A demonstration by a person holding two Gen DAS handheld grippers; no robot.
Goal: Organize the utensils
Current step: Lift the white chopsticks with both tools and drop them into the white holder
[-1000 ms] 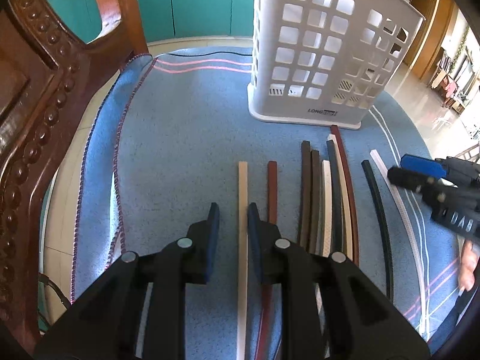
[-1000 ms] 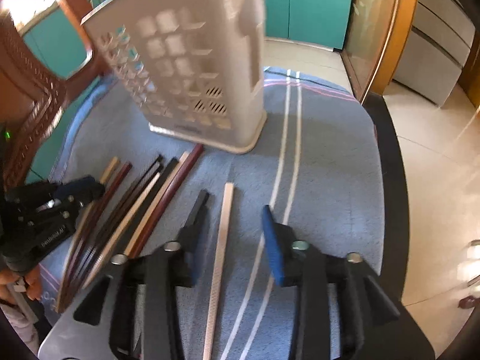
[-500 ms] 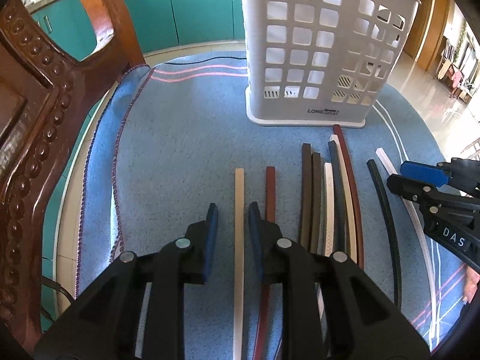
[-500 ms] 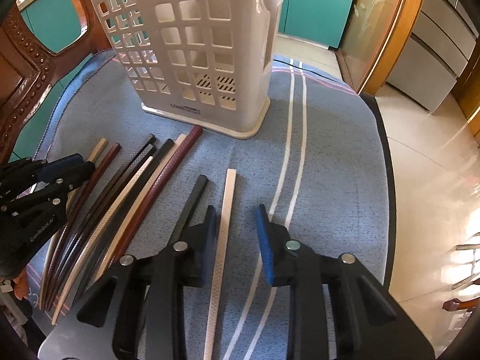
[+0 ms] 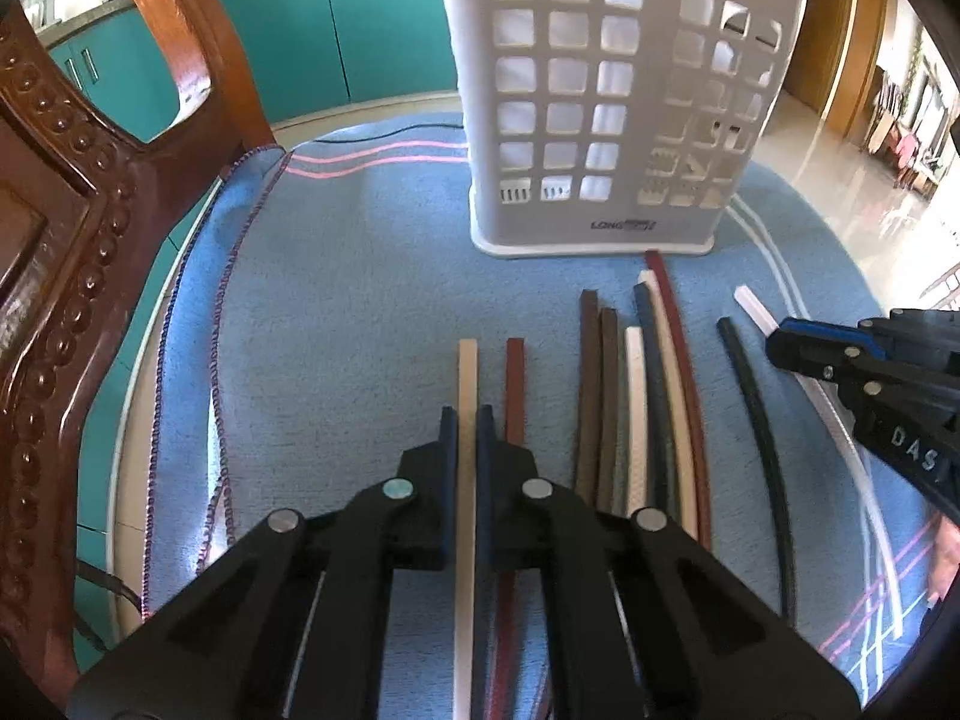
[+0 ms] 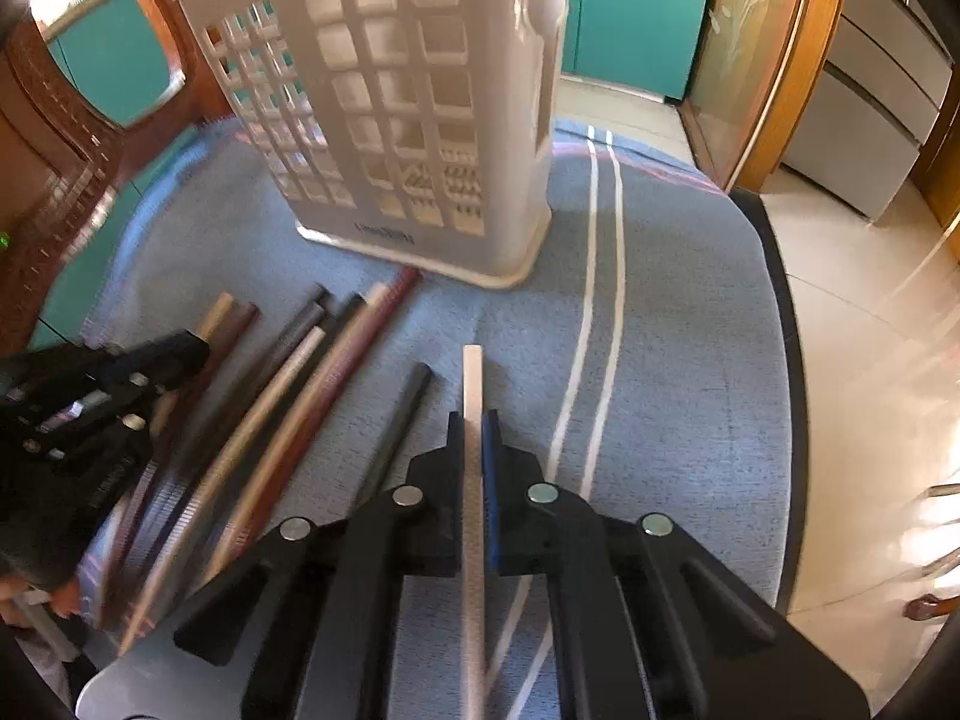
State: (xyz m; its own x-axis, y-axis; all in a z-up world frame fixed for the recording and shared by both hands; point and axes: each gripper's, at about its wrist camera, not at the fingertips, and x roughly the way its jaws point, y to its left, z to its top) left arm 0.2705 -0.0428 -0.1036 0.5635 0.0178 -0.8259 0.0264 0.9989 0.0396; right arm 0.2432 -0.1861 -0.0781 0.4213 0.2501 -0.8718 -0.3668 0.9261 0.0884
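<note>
Blue cloth covers the worktop, with a white basket standing behind a row of chopsticks. Our left gripper has its jaws clamped on a cream chopstick, our right gripper on a white one. We should lift both level, then tip them into the basket.
</note>
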